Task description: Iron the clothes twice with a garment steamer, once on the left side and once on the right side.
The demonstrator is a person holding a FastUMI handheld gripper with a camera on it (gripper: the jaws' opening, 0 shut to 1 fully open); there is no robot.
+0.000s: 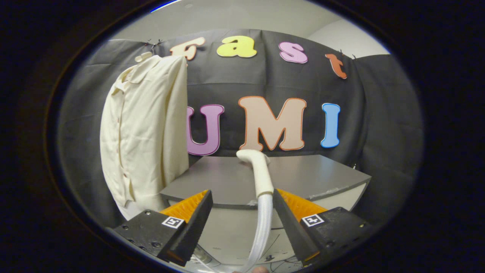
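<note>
A cream button-up shirt (142,129) hangs against the booth's black wall, beyond and above the left finger. The white garment steamer (259,168) lies with its head on the grey table (314,174). Its handle points back toward me. Its ribbed white hose (263,223) runs down between the fingers, close along the right one. My gripper (241,193) is open. The steamer's handle sits in the gap, near the right finger, and a wide space separates it from the left finger.
The grey table's front edge lies just ahead of the fingertips, with a pale lower surface (231,231) beneath it. The shirt's hem hangs past the table's left corner. Black cloth walls close the booth behind and on the right.
</note>
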